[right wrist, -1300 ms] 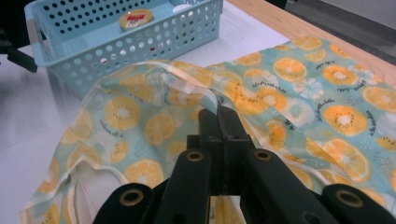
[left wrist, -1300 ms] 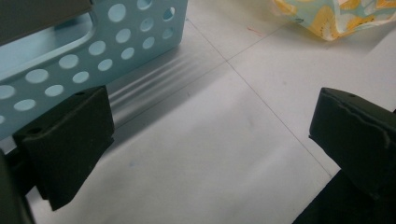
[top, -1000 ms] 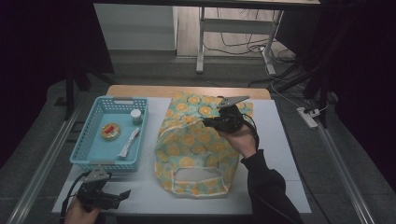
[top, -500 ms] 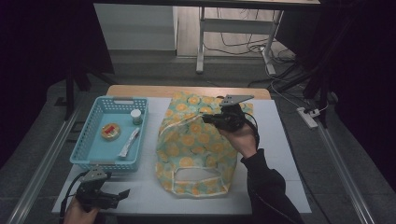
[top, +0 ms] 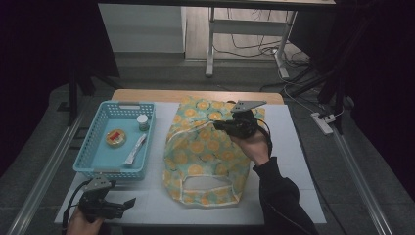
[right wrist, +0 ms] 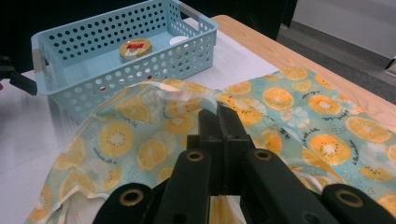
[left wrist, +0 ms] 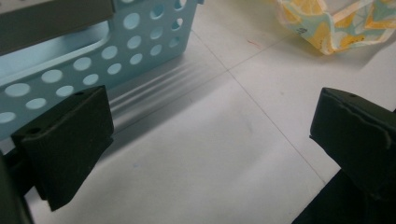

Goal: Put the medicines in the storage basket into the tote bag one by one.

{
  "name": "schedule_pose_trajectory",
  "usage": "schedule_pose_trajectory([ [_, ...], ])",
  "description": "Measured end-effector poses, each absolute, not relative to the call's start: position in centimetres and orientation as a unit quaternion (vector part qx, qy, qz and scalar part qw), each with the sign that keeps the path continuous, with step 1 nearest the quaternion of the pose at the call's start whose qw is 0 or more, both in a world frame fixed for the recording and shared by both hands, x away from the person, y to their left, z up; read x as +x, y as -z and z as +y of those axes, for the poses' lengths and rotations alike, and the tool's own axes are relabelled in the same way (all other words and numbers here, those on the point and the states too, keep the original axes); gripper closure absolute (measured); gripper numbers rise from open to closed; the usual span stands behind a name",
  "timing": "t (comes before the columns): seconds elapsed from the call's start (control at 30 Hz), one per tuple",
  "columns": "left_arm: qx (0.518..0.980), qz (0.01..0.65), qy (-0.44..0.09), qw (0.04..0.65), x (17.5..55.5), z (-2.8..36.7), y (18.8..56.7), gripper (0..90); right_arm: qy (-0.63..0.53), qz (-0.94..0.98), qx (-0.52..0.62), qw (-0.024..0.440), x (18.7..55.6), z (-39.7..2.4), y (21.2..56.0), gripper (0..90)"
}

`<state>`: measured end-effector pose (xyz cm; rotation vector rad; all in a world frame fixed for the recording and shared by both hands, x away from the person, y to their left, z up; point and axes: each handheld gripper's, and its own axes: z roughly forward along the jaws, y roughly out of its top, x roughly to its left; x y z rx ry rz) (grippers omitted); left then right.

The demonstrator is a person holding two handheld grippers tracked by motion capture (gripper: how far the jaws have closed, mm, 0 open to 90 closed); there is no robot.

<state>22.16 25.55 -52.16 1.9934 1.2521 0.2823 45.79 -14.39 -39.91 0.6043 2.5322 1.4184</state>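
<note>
Table same; right gripper (top: 226, 126) still pinching bag (top: 205, 161).

Small dark lettering runs alongside the orange slices printed on the pale blue-green fabric bag with the citrus pattern (right wrist: 299, 116), in the right gripper view; it is too small to read. At about ten o'clock from it, inside the light blue perforated plastic basket (right wrist: 116, 70), the round yellow jar lid (right wrist: 135, 48) carries a red label whose words cannot be made out. No other writing is legible.
</note>
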Motion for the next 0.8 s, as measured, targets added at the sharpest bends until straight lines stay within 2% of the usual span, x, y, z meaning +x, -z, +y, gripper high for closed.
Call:
schedule_pose_trajectory([
  [0.8, 0.760, 0.507, -0.119, 0.389, 22.03, 26.34, 51.82, 0.0, -0.478, 0.851, 0.200, 0.090, 45.93, -14.60, 40.22, 90.0],
])
